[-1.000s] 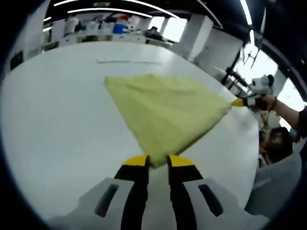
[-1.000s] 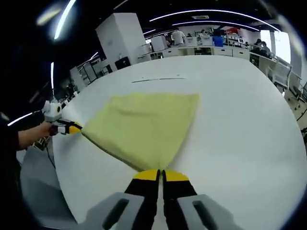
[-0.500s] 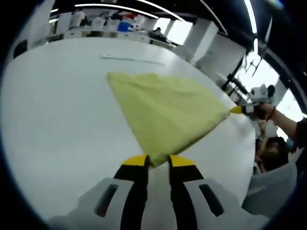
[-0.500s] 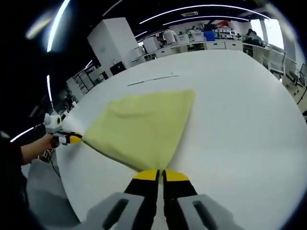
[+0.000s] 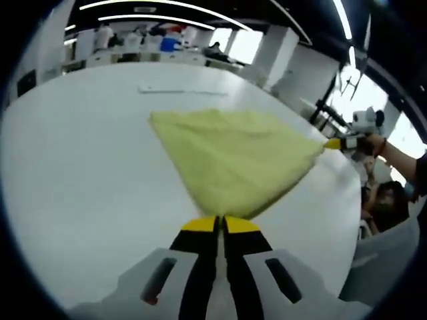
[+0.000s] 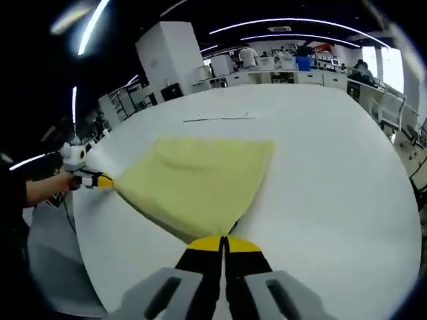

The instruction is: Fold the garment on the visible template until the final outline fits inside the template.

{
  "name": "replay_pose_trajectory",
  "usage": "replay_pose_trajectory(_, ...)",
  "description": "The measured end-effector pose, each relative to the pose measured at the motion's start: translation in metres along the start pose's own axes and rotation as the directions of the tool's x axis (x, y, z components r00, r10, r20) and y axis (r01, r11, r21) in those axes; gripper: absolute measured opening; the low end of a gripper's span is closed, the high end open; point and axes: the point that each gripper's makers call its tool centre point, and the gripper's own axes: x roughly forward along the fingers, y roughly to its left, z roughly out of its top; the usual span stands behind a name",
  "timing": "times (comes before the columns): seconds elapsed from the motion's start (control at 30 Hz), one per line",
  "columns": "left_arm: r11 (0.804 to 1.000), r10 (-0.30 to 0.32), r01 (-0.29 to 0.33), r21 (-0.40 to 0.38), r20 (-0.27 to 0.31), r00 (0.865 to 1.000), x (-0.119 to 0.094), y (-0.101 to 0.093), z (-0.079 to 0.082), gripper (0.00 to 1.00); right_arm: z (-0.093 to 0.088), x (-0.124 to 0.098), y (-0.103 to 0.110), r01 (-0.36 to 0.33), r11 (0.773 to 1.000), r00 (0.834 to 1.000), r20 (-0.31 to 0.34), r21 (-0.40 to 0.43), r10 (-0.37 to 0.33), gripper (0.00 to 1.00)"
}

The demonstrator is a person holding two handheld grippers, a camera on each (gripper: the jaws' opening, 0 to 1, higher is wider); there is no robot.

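On a white table [image 5: 73, 173] in an open office, the yellow garment [image 5: 233, 157] lies spread flat, with the left gripper [image 5: 220, 225] and right gripper [image 6: 223, 243] each clamped on a near corner.

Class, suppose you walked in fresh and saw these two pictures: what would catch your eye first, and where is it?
The yellow-green cloth stands out first, spread flat in the middle of the big white table. Next come the two yellow-tipped grippers: the left gripper shut on the cloth's near corner, and the right gripper shut on another corner. Behind the table lies a bright office with desks.
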Motion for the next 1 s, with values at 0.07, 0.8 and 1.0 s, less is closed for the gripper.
replay_pose_trajectory(0.07,1.000,-0.002,0.002,0.000,0.003,1.000,-0.002,-0.001,0.001,0.00,0.001,-0.002,0.005,-0.019,0.997,1.000,-0.011,-0.069,0.018,0.00)
replay_pose_trajectory(0.8,0.999,-0.004,0.006,0.046,-0.041,0.999,-0.007,-0.004,-0.005,0.00,-0.034,0.001,-0.002,0.014,0.996,0.991,-0.134,-0.087,-0.026,0.00)
replay_pose_trajectory(1.0,0.999,-0.005,0.008,0.043,-0.054,0.999,-0.012,-0.006,-0.011,0.00,-0.042,-0.002,0.006,0.004,0.997,0.988,-0.154,-0.071,-0.015,0.00)
